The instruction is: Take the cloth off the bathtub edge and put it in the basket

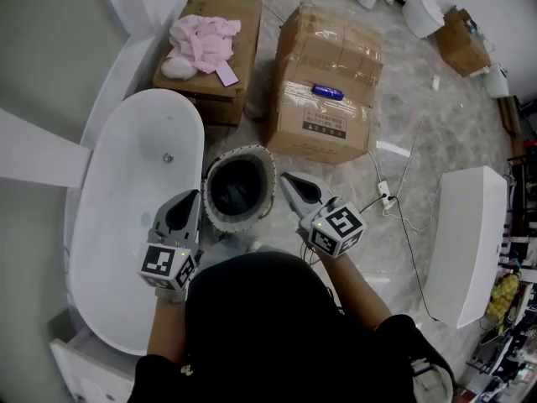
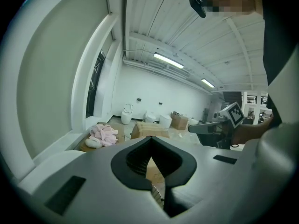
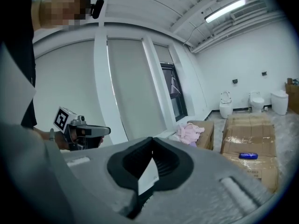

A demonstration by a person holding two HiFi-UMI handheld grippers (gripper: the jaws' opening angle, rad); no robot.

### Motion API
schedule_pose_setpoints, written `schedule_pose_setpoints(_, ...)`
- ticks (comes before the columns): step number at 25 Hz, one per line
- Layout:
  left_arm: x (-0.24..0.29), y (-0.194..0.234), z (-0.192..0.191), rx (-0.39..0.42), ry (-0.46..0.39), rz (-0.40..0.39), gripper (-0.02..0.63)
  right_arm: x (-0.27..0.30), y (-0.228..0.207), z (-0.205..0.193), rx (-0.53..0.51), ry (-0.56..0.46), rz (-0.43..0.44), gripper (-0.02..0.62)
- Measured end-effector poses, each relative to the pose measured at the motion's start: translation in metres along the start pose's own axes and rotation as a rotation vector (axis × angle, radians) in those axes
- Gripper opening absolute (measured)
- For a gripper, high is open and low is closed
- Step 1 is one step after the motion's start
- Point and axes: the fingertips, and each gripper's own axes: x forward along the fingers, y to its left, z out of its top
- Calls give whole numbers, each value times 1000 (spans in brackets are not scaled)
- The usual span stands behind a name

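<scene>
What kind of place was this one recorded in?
Probably a bathroom-fixture storeroom or showroom rather than a home bathroom. A freestanding bathtub stands out on the open floor, several toilets sit along the far wall, and taped cardboard boxes stand beside the tub.

This looks like a storage hall or a showroom for bathroom fittings, not a home bathroom. A white bathtub (image 1: 126,225) stands loose on a marble-patterned floor (image 1: 419,107), beside taped cardboard boxes (image 1: 327,82). Several toilets (image 3: 225,104) stand in a row along the far wall. Long tube lights (image 2: 167,60) hang under a panelled ceiling (image 2: 154,17), and a power strip (image 1: 385,193) with cables lies on the floor.
</scene>
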Motion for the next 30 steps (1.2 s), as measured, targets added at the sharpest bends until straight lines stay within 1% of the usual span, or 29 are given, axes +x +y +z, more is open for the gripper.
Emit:
schedule_pose_setpoints(5,4,-8,12,-1,-17,-30,14,-11,3,18,-12,-46,-7,-5)
schedule_pose_setpoints(8,5,-13,18,4,-23,-49,14,-14,7,27,4,-79,5,-3)
schedule_pose_setpoints(13,9,-18,25,6,-29,-70,14,-15,8,28,-3,-74,2,-3)
schedule_pose_setpoints(18,11,-22,25,14,-24,-89,14,-14,9,22,-22,-45,-7,-5)
schedule_pose_setpoints(30,3,-23,23,20,-30,-98,14,-14,19,19,-31,-41,-3,-5)
